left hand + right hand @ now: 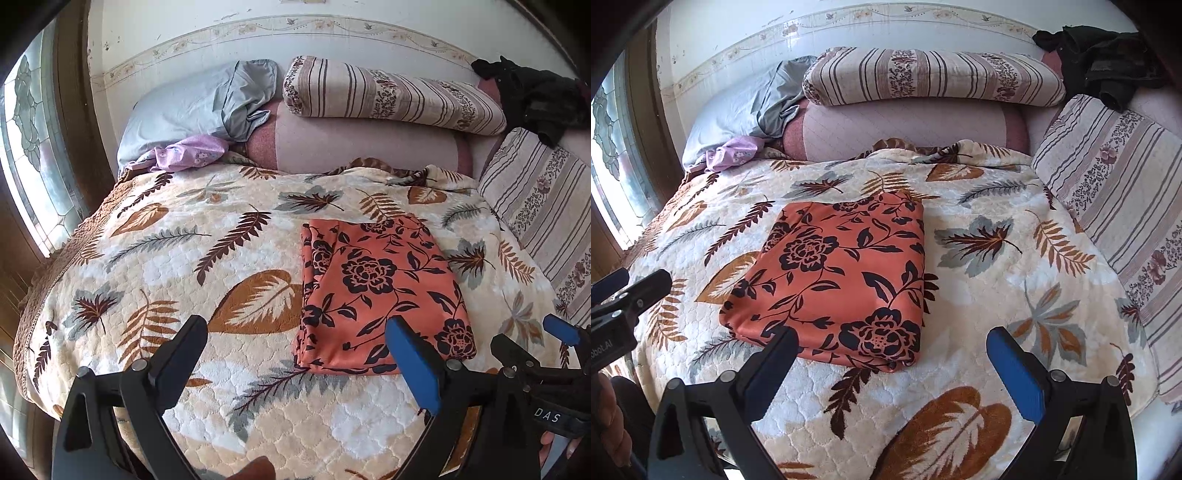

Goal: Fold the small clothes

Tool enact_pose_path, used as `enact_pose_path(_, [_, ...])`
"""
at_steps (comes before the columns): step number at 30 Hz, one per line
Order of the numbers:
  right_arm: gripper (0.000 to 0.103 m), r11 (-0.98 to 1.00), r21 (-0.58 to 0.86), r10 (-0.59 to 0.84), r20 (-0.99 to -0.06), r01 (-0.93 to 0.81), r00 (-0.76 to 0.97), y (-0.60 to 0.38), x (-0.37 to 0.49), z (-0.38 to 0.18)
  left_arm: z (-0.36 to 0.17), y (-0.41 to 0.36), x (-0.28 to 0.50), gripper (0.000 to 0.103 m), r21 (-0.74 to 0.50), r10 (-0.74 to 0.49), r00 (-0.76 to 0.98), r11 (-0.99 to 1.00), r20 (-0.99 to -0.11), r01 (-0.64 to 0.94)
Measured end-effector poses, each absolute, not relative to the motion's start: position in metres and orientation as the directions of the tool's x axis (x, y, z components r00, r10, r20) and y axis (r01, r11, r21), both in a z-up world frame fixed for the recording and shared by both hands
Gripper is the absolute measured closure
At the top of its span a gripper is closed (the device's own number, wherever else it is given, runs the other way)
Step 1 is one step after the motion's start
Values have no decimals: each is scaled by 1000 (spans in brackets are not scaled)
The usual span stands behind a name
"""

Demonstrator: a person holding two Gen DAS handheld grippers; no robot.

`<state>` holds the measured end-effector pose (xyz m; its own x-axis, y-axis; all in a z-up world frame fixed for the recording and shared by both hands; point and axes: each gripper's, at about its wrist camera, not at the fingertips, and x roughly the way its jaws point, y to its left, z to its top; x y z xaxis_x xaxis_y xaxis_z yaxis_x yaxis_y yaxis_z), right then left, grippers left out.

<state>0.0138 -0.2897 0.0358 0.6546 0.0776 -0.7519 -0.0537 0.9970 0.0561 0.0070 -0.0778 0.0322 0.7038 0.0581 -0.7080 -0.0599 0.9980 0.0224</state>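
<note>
An orange cloth (380,291) (834,280) with black flowers lies folded into a rectangle on the leaf-patterned blanket (177,266) (1015,280) of the bed. The left gripper (295,350) hangs above the blanket's near edge, its fingers spread wide and holding nothing; the cloth sits between them, closer to the blue one. The right gripper (890,363) is likewise released and empty, near the cloth's front edge. Striped pillows (388,94) (931,75) and a grey pillow (192,107) (738,110) lie at the head.

Both wrist views above shared bedspread (236,369)
</note>
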Motion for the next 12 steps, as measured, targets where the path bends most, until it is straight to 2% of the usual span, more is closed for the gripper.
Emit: enact_pose_path(12, [0, 997, 56, 80, -767, -58, 637, -288, 28, 28, 27, -79, 22, 6, 24, 52, 706, 998, -707, -50])
